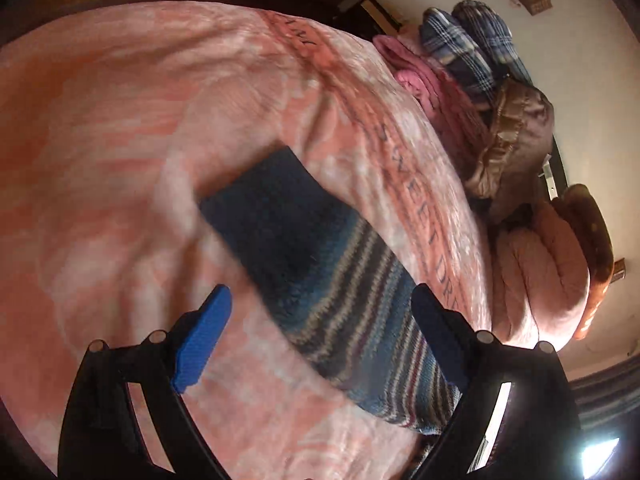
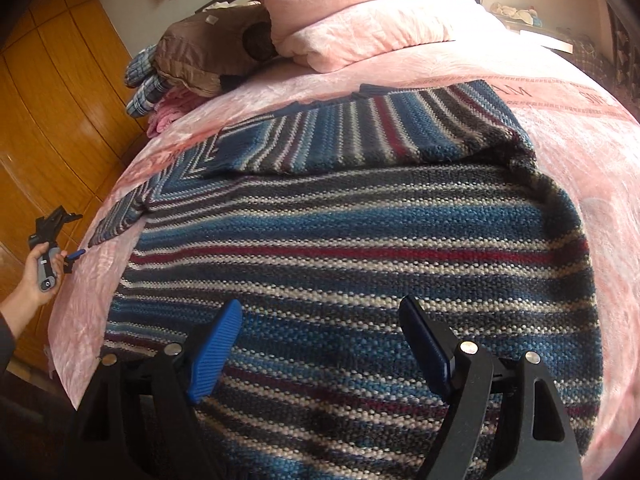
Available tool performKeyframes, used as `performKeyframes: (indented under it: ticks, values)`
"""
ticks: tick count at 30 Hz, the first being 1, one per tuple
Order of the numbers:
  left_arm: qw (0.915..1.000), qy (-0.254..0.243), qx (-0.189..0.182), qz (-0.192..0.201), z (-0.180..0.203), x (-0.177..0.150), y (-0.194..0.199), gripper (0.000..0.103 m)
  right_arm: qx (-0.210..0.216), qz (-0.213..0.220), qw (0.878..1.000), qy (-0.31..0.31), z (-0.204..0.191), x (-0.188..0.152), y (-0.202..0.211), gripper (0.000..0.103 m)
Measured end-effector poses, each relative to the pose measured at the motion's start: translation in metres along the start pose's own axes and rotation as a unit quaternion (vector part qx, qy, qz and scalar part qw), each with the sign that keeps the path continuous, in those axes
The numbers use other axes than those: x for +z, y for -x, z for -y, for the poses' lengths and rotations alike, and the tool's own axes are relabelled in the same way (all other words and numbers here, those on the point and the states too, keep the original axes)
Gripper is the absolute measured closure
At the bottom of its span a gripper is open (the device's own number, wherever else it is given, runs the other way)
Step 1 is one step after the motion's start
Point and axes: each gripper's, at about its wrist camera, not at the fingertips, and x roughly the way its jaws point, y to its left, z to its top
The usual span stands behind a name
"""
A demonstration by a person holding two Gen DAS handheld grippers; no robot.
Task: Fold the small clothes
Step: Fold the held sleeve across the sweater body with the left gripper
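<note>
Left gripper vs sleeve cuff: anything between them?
Nothing but bare pink bedspread. In the right wrist view the left gripper hovers just off the sleeve cuff. Its fingers are open and empty in the left wrist view.

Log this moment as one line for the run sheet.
stage: pre-grasp | striped sweater: flat on pink bedspread, one sleeve folded across | left claw: open over other sleeve | right claw: open over hem

— Where did the left wrist camera look from?
— Low over the pink bedspread (image 1: 140,140), facing the far sleeve (image 1: 288,232) and the pillows (image 1: 540,272), tilted.
— And the right?
— Close above the striped sweater (image 2: 360,240), facing the headboard end. Both caught that sweater, bedspread and pillows.
</note>
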Motion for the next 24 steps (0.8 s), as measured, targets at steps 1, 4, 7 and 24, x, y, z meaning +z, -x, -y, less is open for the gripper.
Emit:
performKeyframes:
  ticks: [1, 4, 7, 24]
  values:
    - [0.9999, 0.016, -0.004, -0.001, -0.01, 0.008, -0.002, 0.012, 0.001, 0.0, 1.0, 0.001, -0.005, 0.002, -0.001, 0.021]
    - [0.9992, 0.029, -0.028, 0.005, -0.023, 0.018, -0.012, 0.013, 0.007, -0.007, 1.0, 0.003, -0.018, 0.005, -0.007, 0.021]
    - [0.9997, 0.008, -0.023, 0.009, -0.019, 0.024, -0.021, 0.025, 0.007, -0.012, 1.0, 0.013, -0.03, 0.006, -0.013, 0.021]
    - [0.9726, -0.184, -0.14, 0.024, 0.167, -0.01, 0.062, 0.097, 0.006, 0.01, 1.0, 0.024, -0.042, 0.021, 0.027, 0.022]
